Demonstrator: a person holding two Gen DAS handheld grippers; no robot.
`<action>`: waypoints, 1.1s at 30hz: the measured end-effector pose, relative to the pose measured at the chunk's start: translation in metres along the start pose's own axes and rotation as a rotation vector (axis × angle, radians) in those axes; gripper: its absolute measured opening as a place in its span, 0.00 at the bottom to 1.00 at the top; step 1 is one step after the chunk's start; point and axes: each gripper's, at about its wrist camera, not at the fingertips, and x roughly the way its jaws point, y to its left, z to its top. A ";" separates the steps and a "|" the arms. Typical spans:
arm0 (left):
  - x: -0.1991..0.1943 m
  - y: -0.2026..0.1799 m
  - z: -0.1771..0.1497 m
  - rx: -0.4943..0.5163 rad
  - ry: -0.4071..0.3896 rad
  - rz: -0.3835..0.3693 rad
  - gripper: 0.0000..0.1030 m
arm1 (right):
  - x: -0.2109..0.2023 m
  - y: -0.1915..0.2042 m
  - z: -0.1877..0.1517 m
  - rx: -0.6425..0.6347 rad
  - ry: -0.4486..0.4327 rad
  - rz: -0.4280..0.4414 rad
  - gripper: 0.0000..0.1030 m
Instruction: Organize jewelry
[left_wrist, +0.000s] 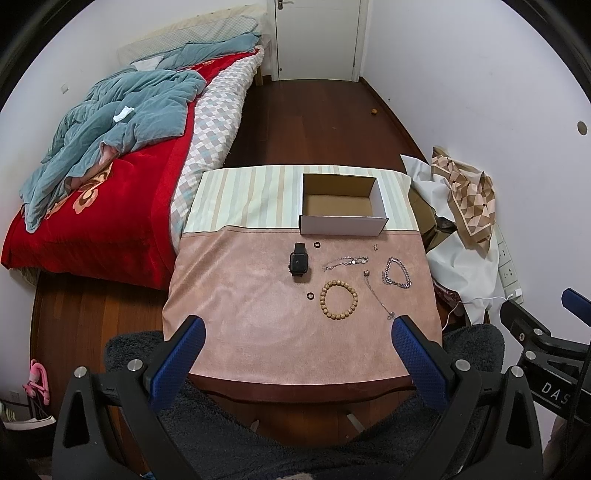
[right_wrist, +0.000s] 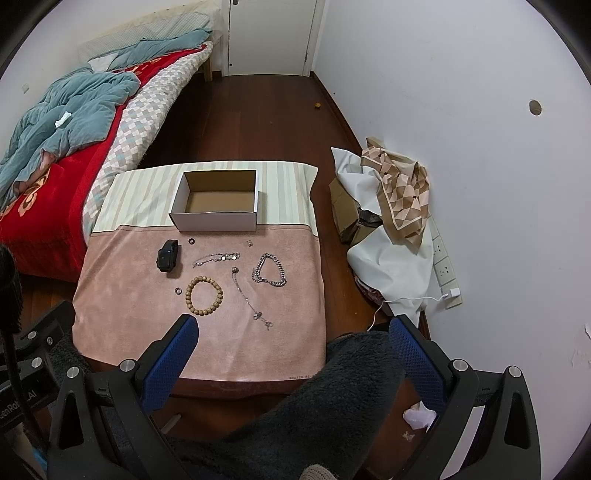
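An open white cardboard box stands empty at the table's far side. In front of it on the pink cloth lie a black smartwatch, a wooden bead bracelet, a thick silver chain bracelet, a thin silver bracelet, a thin chain with a charm, two small dark rings and a tiny earring. My left gripper and right gripper are open, empty, above the near table edge.
A bed with a red blanket and blue quilt stands left of the table. A pile of cloth and cardboard lies on the floor at the right by the wall, with a power strip. A white door is at the back.
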 end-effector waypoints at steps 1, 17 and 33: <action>0.000 0.000 -0.001 0.001 0.000 0.000 1.00 | 0.000 0.000 0.000 -0.001 -0.001 0.000 1.00; 0.000 0.000 -0.001 0.001 -0.002 0.000 1.00 | -0.004 0.004 -0.004 -0.002 -0.008 0.003 1.00; 0.111 0.020 0.027 -0.003 0.043 0.216 1.00 | 0.108 0.025 0.026 0.059 0.089 0.112 0.96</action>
